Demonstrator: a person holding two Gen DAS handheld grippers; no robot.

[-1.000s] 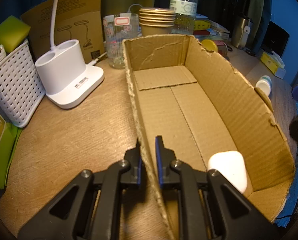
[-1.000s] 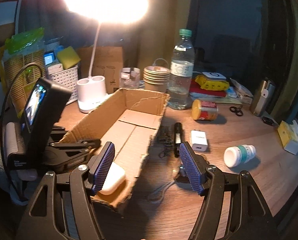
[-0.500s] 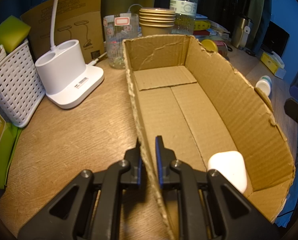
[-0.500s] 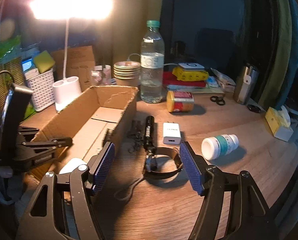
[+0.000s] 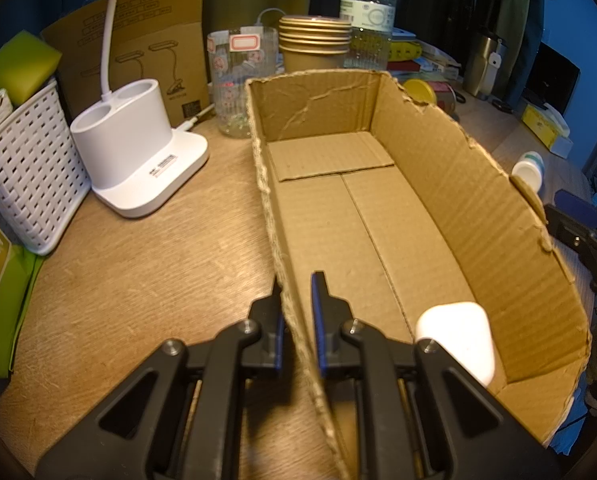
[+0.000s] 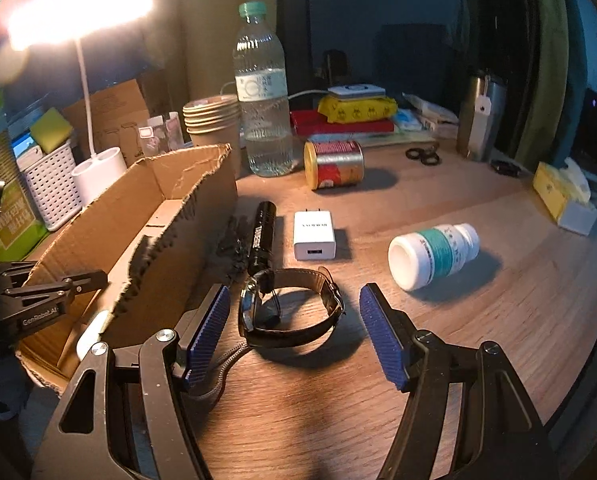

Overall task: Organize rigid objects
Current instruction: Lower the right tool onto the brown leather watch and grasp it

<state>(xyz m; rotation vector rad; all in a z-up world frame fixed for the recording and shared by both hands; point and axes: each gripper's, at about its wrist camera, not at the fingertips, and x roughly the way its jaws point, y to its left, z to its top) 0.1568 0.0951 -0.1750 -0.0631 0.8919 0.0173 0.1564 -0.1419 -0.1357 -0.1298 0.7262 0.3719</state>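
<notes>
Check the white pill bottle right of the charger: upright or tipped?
Tipped. The pill bottle lies on its side on the table, white cap end toward the camera, apart from the charger.

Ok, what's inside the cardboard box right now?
Only a white rounded case in the near corner of the cardboard box; the floor beneath the left gripper is hidden.
</notes>
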